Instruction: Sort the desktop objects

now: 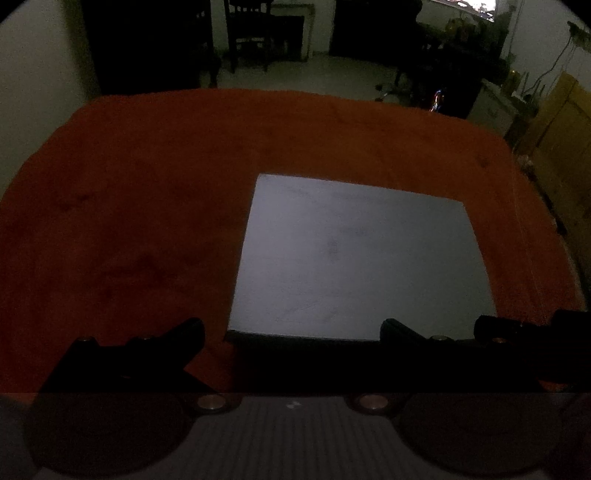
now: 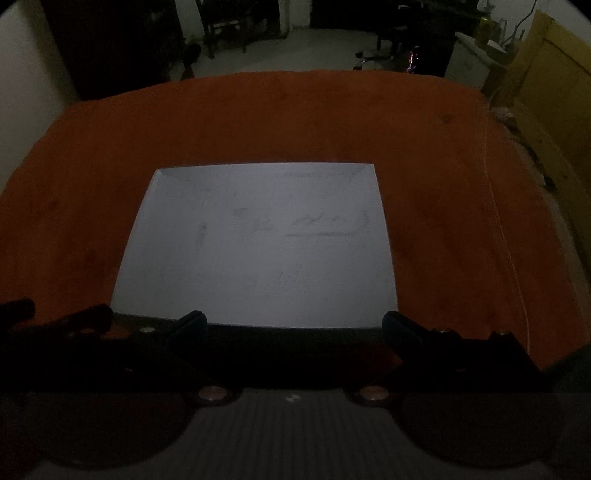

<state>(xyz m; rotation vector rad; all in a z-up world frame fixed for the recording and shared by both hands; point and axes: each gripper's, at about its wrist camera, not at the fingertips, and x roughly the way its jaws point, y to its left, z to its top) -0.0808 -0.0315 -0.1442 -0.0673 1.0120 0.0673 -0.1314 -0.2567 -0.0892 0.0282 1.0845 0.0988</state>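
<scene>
Both grippers, left [image 1: 291, 332] and right [image 2: 293, 325], are hanging wide open and empty over a white sheet [image 2: 258, 243] lying on the orange cloth [image 2: 443, 221].

A dim home room: a table with orange cloth [image 1: 147, 184], dark wooden chairs [image 1: 247, 33] behind, a yellow door [image 2: 546, 74] at right.

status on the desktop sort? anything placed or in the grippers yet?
Done: no evidence of anything placed; the white board on the orange tablecloth is bare apart from faint marks. In hand: nothing; the left gripper and right gripper are both open and empty at the board's near edge. Left: unclear, since neither view shows any loose objects to sort, and the footage is dim.
</scene>
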